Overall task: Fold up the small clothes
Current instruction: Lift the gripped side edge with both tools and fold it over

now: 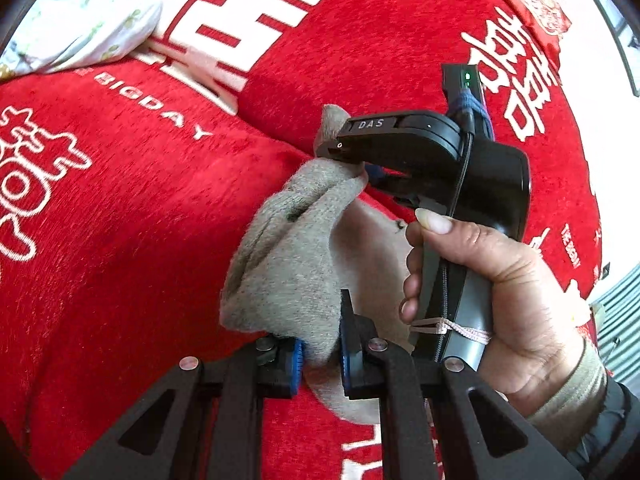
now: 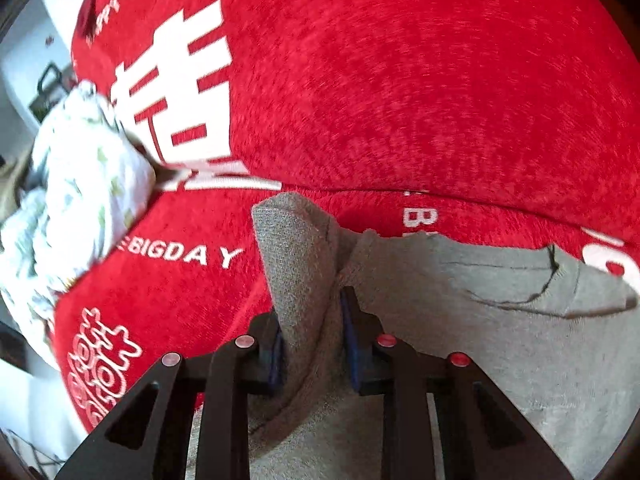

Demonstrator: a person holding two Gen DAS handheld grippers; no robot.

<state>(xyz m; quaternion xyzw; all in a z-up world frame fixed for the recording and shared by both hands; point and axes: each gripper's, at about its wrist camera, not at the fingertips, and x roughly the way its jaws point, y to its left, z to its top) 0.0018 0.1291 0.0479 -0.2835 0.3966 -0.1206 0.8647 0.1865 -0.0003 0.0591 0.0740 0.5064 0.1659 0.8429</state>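
Note:
A small grey knitted garment (image 1: 288,248) lies bunched on a red cover (image 1: 140,200). My left gripper (image 1: 320,344) is shut on a fold of it at the bottom of the left wrist view. Beyond it, a person's hand (image 1: 500,280) holds my right gripper (image 1: 356,162), whose jaws pinch another part of the same grey cloth. In the right wrist view my right gripper (image 2: 314,332) is shut on a raised fold of the grey garment (image 2: 460,320), which spreads flat to the right, showing a dark-trimmed neckline.
The red cover (image 2: 400,80) bears large white characters and the words BIG DAY. A crumpled white floral cloth (image 1: 80,20) lies at the far left, also the white floral cloth (image 2: 80,200) in the right wrist view. Bright floor shows past the cover's edges.

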